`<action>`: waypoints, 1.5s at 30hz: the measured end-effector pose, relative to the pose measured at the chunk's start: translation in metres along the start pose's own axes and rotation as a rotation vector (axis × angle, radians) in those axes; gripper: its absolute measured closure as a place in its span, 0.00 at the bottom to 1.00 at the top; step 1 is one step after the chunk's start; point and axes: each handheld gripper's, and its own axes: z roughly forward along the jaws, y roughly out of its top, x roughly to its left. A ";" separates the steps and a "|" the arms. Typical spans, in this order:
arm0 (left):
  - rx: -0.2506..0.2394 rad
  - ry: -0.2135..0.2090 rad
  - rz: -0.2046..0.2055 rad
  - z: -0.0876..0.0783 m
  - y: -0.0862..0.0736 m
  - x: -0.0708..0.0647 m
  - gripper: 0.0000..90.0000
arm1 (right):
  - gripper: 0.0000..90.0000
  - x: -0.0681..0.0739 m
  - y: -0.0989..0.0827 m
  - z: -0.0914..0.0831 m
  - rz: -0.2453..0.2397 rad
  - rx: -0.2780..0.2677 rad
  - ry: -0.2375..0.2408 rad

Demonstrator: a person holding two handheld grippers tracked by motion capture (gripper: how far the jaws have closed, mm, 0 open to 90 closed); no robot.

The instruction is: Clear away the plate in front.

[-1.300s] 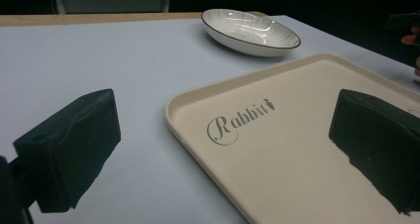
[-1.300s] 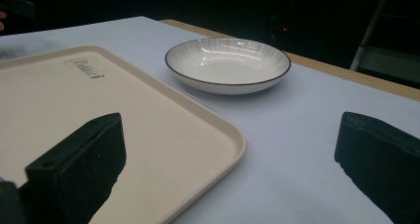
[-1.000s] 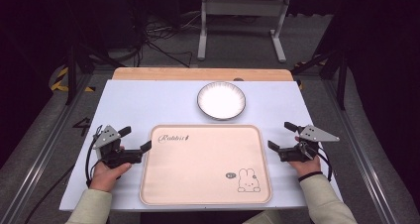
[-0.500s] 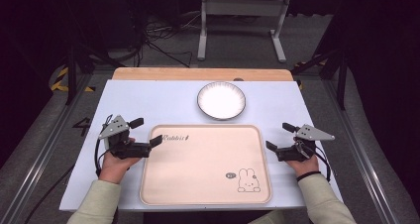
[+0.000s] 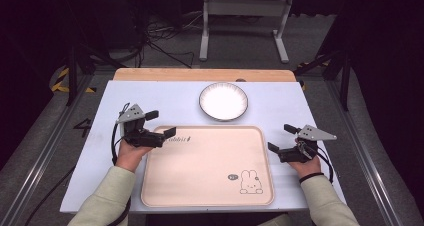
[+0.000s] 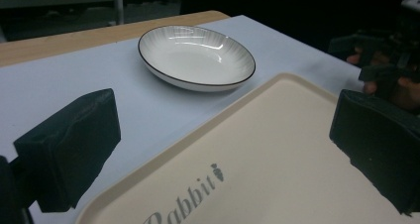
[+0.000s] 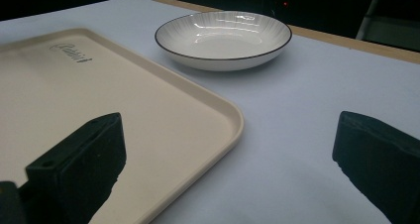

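Both the left gripper and right gripper gape, empty; the glazed plate at twelve o'clock looks slippery, fragile—pinch its rim.

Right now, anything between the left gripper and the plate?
No. High view shows bare table between left gripper and plate; tray corner sits under the jaws.

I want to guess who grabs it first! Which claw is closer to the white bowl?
The left claw. It hovers over the tray's far left corner, not far from the bowl. The right claw sits off the tray's right edge, farther back.
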 end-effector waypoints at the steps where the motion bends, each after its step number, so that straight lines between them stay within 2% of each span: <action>1: 0.000 0.000 0.000 0.000 0.000 0.000 0.00 | 0.01 0.000 0.000 0.000 0.004 0.002 0.000; 2: 0.005 0.007 -0.015 0.004 0.002 0.002 0.00 | 0.01 0.000 0.000 0.000 0.006 0.002 0.001; 5: 0.014 0.040 -0.021 0.007 0.003 0.004 0.00 | 0.00 0.000 0.000 0.000 0.009 -0.001 0.004; 9: 0.020 0.086 -0.009 0.016 0.010 0.006 0.00 | 0.00 -0.001 0.000 -0.001 0.010 -0.003 0.005; 16: 0.008 0.112 -0.050 0.033 0.025 0.013 0.01 | 0.00 0.000 0.000 -0.001 0.010 -0.001 0.005; 22: 0.031 0.133 -0.070 0.048 0.032 0.017 0.02 | 0.00 -0.001 0.000 -0.001 0.017 -0.005 0.011; 27: 0.084 0.215 -0.061 0.065 0.037 0.017 0.03 | 0.00 -0.001 0.002 -0.008 0.035 -0.043 0.024; 32: 0.060 0.241 -0.096 0.071 0.045 0.018 0.03 | 0.00 -0.002 0.002 -0.008 0.050 -0.047 0.026; 37: 0.065 0.265 -0.110 0.077 0.047 0.018 0.03 | 0.00 -0.004 0.001 -0.009 0.065 -0.051 0.031; 39: 0.083 0.296 -0.131 0.080 0.047 0.018 0.05 | 0.00 -0.005 0.001 -0.009 0.074 -0.053 0.034; 41: 0.077 0.292 -0.160 0.082 0.048 0.020 0.05 | 0.00 -0.006 0.001 -0.010 0.077 -0.057 0.035; 45: 0.076 0.309 -0.175 0.087 0.049 0.021 0.05 | 0.00 -0.006 0.000 -0.009 0.078 -0.054 0.033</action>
